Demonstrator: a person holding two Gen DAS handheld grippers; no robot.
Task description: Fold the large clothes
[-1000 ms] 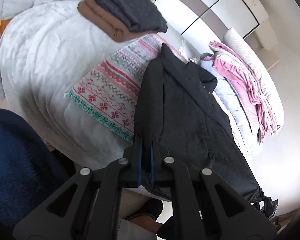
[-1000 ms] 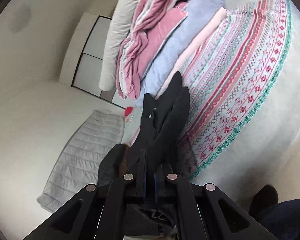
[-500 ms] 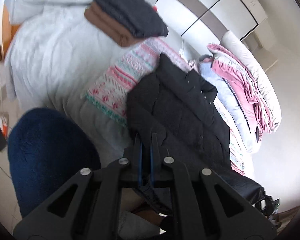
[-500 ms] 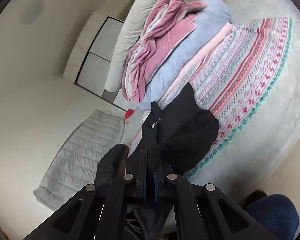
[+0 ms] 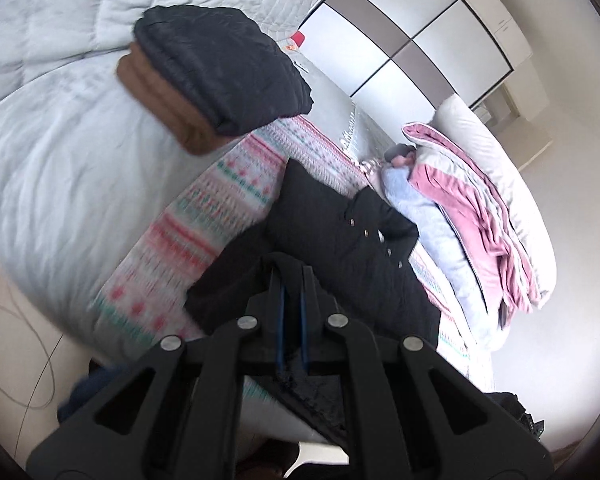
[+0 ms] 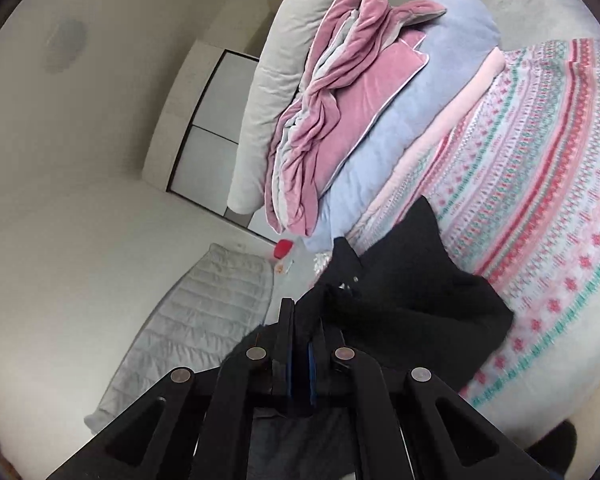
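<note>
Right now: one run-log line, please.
left gripper: shut on black coat | right gripper: shut on black coat | fold: unfinished

Patterned blanket (image 5: 204, 216) motion-blurred, black coat's (image 5: 340, 240) lower hem hidden behind jaws, cut off below.

The coat (image 5: 340, 240) lies on the patterned blanket (image 5: 204, 216), between the folded stack (image 5: 204, 80) and the heaped bedding (image 5: 472, 216).

Left claw (image 5: 291, 280) and right claw (image 6: 302, 320) both clamped tight, angled downward
</note>
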